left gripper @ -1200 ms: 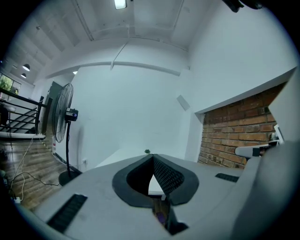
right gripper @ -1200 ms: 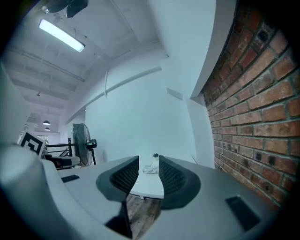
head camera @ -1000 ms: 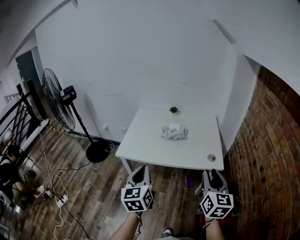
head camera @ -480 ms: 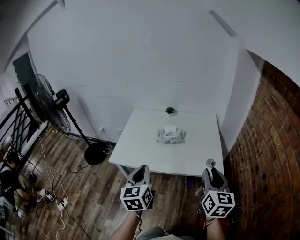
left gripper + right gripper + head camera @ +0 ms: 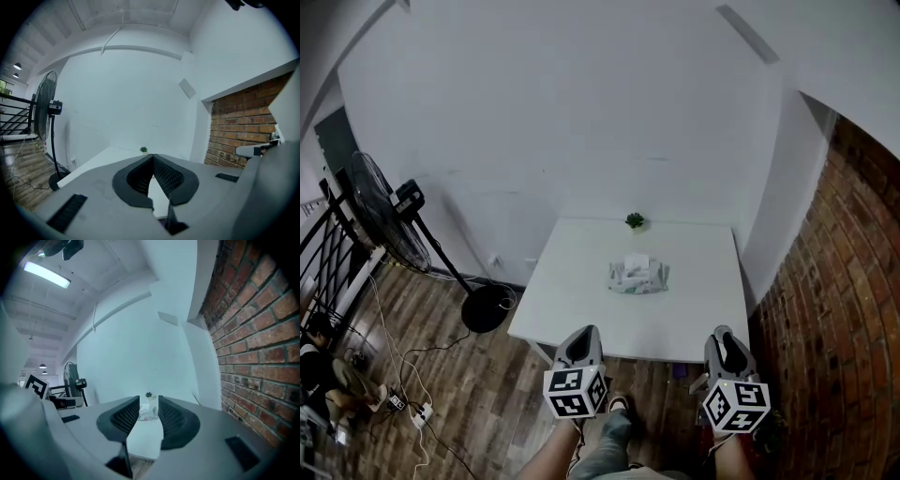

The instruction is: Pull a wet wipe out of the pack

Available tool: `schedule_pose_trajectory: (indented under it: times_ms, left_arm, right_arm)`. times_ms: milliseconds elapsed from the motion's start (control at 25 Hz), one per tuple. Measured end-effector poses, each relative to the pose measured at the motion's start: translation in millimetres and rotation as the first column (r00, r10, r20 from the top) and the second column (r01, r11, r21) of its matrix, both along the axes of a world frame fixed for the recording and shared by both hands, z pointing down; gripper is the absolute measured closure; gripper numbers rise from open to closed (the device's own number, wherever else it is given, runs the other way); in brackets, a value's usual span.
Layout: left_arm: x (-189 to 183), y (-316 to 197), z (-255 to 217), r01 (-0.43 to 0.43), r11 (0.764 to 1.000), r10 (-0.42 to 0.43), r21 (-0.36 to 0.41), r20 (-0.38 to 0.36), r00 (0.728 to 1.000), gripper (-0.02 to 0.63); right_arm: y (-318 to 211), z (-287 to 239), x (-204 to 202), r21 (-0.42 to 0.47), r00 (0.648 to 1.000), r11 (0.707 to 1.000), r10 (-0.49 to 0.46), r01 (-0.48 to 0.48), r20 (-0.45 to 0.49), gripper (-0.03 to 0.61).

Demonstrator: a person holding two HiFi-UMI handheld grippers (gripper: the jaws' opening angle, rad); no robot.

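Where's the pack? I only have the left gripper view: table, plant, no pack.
Observer: Head view has the pack in the middle of the table, on the near side of the plant.
Operator: Right gripper?
Observer: The right gripper is open and empty; the pack shows far off in the gap between its jaws.
Operator: How close are we?
Observer: Not close. In the head view the left gripper and the right one sit by the table's near edge, well short of the pack.
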State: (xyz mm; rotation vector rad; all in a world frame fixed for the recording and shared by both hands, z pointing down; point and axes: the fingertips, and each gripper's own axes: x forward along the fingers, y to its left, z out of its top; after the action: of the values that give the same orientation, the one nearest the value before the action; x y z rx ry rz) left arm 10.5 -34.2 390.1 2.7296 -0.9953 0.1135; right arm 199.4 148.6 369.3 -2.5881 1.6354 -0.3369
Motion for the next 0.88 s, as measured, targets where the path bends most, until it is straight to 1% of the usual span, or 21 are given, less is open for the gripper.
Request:
schedule_pose_trajectory:
  times_ms: [360, 560, 880]
  left_arm:
    - [41, -87, -21, -0.019, 0.999, 0.02, 0.035, -0.022, 1.0, 0.614]
    - [60, -138, -22, -0.022, 1.0, 0.023, 0.022, -0.022, 1.0, 0.614]
    - [96, -204, -15, -0.056, 0.998, 0.056, -0.005, -0.036, 0.998, 0.614]
  right_arm:
    - [-85, -21, 40, 0.032, 0.999, 0.999, 0.021, -0.02, -0.03, 0.453]
    - [-129, -24, 59, 0.024, 0.999, 0.999, 0.037, -0.036, -0.023, 0.453]
    - [-190, -24, 86, -0.01, 0.997, 0.998, 0.066, -0.066, -0.032, 0.453]
